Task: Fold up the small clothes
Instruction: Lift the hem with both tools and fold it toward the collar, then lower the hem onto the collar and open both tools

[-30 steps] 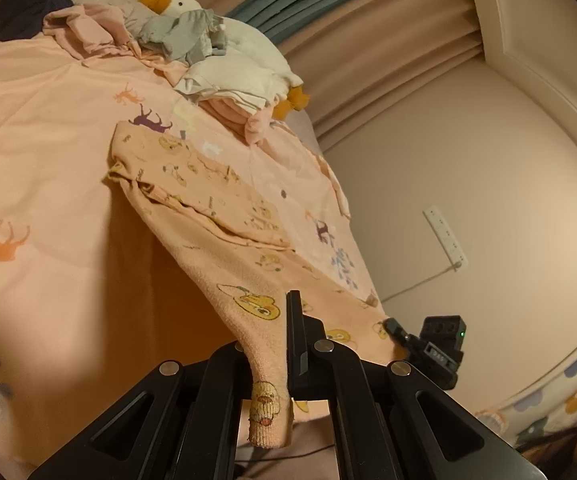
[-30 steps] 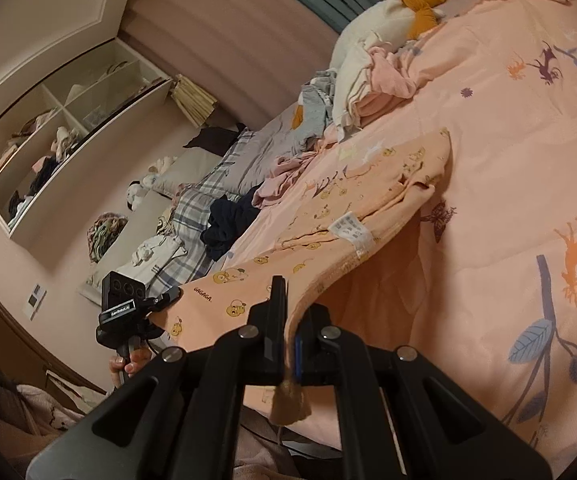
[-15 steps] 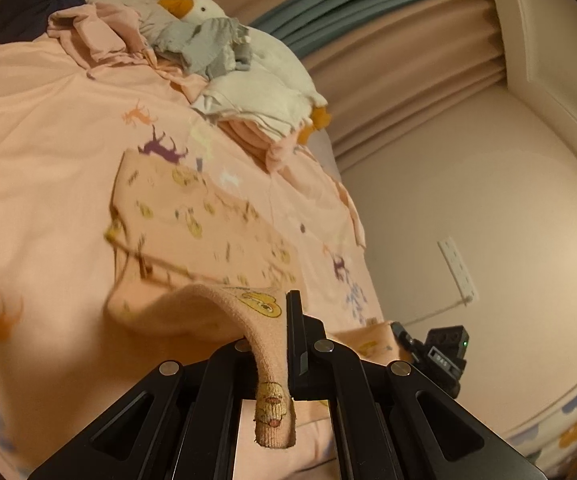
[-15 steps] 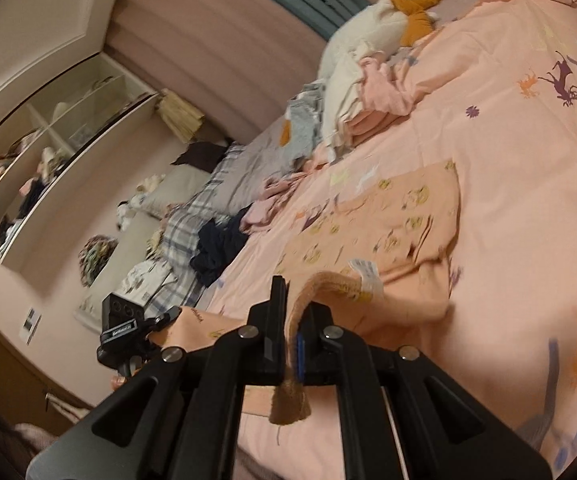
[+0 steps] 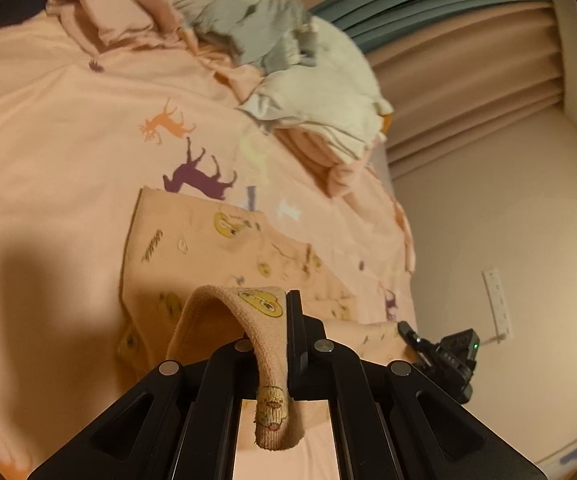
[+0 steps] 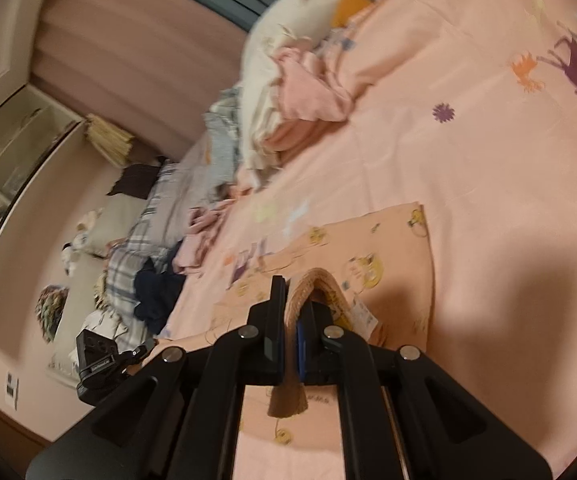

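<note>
Garment [image 5: 224,264]: small, peach, printed with yellow cartoon figures, partly flat on the bedspread [image 5: 48,128], near edge lifted off it. Nearest, at 6 o'clock in each wrist view, a ribbed hem pinched: left gripper [image 5: 276,344] clamped tight on one corner, cuff dangling below the jaws; right gripper [image 6: 294,320] clamped tight on the other corner, white care label just beside it at 3 o'clock. Beyond the jaws, toward 12 o'clock, fabric arching up and over the flat half lying underneath. Judged mid-fold: near half carried over, not yet laid down or released; smoothing and any further fold left to do. Farther, at 1 o'clock in the left view, plush goose [image 5: 320,64] under a heap of unfolded clothes [image 5: 264,32].
</note>
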Demonstrator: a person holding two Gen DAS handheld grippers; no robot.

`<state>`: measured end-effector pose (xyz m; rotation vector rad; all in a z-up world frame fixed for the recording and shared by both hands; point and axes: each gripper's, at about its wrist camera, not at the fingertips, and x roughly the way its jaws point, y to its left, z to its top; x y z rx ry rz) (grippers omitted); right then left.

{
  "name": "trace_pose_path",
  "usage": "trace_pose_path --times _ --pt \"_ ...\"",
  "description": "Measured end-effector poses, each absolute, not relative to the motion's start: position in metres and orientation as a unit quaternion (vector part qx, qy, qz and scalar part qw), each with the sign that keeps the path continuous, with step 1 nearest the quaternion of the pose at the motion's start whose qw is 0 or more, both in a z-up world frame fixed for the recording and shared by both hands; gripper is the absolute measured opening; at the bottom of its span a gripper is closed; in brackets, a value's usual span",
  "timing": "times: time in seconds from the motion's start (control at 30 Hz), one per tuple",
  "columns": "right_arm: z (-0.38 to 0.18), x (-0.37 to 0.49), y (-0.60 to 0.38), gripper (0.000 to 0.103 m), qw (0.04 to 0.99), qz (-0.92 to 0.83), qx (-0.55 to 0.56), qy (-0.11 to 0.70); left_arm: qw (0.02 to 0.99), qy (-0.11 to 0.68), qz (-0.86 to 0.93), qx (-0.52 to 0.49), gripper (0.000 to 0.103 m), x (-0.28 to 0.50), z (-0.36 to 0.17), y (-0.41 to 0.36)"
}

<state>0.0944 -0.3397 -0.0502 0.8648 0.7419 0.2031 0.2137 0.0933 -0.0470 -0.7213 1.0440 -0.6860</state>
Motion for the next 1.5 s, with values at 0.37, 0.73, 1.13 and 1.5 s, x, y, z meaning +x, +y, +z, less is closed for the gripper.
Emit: trace_pose_path --times 0.37,0.73,1.13,1.5 --pt "-0.086 0.152 -0.357 0.008 0.814 0.055 0.424 0.393 0.738 0.518 -0.269 -0.338 0.0 0.272 -0.08 0.078" --pt "-0.107 0.153 -0.358 0.046 0.738 0.09 0.49 0.455 0.656 0.592 -0.266 -0.385 0.011 0.282 -0.102 0.086" --pt "-0.119 0.169 -0.384 0.049 0.708 0.065 0.615 0.341 0.626 0.511 -0.197 -0.555 0.072 0.316 -0.124 0.122" --pt "-0.062 0.166 -0.361 0.05 0.818 0.059 0.434 0.372 0.736 0.538 -0.178 -0.37 0.072 0.304 -0.08 0.117"
